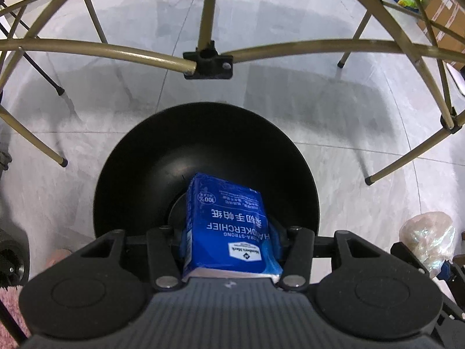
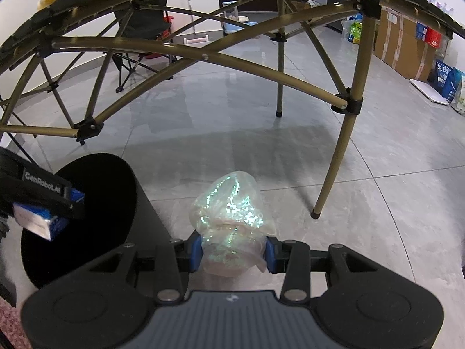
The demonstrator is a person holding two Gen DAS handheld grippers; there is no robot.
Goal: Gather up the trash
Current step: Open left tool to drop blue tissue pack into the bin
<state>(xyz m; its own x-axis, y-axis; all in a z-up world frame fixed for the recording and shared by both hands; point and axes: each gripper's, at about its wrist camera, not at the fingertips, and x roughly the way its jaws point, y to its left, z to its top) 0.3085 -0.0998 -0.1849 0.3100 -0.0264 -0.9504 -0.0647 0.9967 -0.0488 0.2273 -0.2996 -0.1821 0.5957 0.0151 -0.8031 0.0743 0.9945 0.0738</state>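
Beyond the black bin (image 1: 203, 145), folding-table legs (image 2: 334, 157) crowd the tiled floor (image 2: 377, 203).

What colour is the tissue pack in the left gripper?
Blue with white lettering; the tissue pack shows best in the left wrist view.

Glossy black round plastic bin (image 1: 151, 157), royal-blue tissue packet with white lettering (image 1: 229, 221), clear crumpled plastic bag shimmering iridescent green and pink (image 2: 232, 218), blue gripper pads (image 2: 196, 251) on black arms, dull gold metal table legs (image 2: 337, 157), pale grey marbled floor tiles (image 1: 334, 93).
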